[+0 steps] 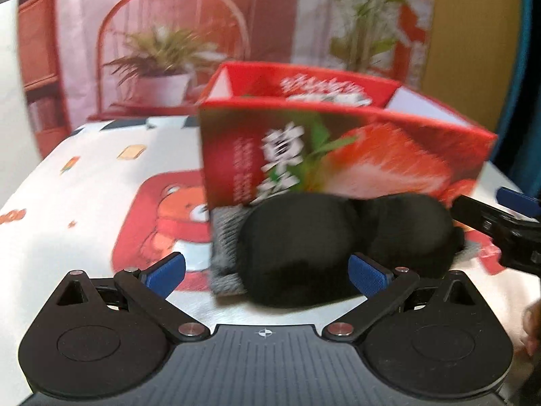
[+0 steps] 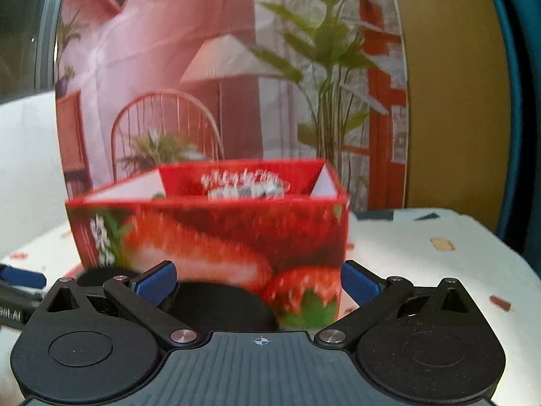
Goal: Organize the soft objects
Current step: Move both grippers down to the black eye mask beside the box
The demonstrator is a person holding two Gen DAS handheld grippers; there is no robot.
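A red strawberry-print box stands open-topped on the patterned tablecloth; its contents cannot be made out. A black eye mask lies outside, against its near wall. The left gripper and right gripper gape wide, both holding nothing.

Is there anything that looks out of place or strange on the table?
The black soft item and a grey fuzzy one lie outside the open red strawberry box, against its front wall, not in it. Nothing looks spilled or damaged; both hand-held grippers are open.
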